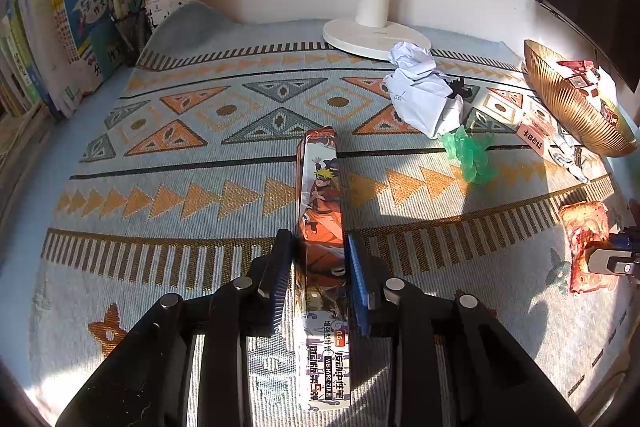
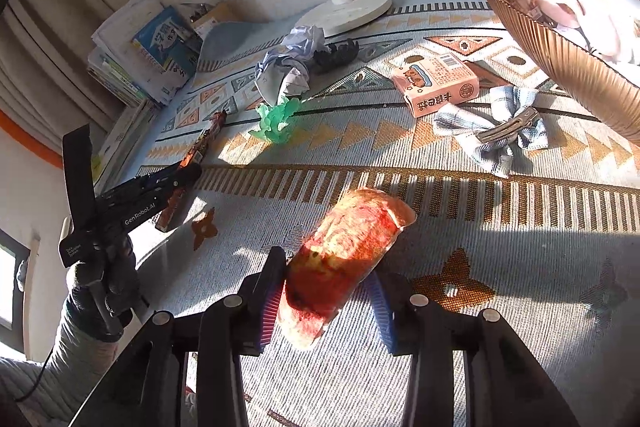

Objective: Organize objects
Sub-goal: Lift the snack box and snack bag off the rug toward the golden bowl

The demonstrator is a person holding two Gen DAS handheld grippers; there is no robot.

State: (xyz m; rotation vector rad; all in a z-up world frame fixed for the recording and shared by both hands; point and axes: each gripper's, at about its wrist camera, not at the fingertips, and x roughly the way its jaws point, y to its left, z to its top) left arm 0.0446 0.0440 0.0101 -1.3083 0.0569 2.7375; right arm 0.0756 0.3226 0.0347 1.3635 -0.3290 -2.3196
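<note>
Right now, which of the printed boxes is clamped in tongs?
The long orange pen box, standing on edge between the left tongs. The pink box lies free beside the gold basket.

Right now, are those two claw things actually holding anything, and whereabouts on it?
The left gripper clamps the long pen box across its narrow sides, near the middle. The right gripper straddles the red snack packet at its near end; contact is unclear.

L claw [image 1: 320, 267] clamped tight; R claw [image 2: 326, 291] fingers slightly apart, low.
</note>
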